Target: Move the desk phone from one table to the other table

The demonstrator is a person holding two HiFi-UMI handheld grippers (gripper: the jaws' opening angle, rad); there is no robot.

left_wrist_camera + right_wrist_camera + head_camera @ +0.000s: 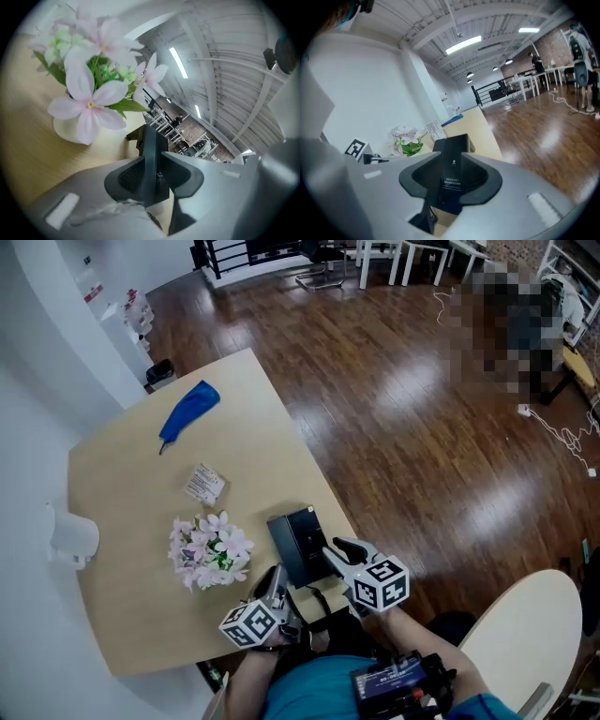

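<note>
The black desk phone point(298, 542) sits near the front edge of the pale wooden table point(131, 484), just right of a bunch of pink and white flowers point(208, 551). My left gripper point(277, 583) is at the phone's near left side. In the left gripper view its jaws point(152, 174) are closed on the phone's thin edge point(151, 150), pads touching both faces. My right gripper point(334, 553) holds the phone's right side. In the right gripper view it point(451, 177) grips the upright black slab point(453, 147). A dark cord hangs under the phone.
On the wooden table lie a blue cloth point(190, 411), a small printed packet point(204, 484) and a white object point(75, 538) at the left edge. A second, rounded pale table point(530, 634) stands at the lower right across dark wood floor. Cables point(562, 432) trail on the floor far right.
</note>
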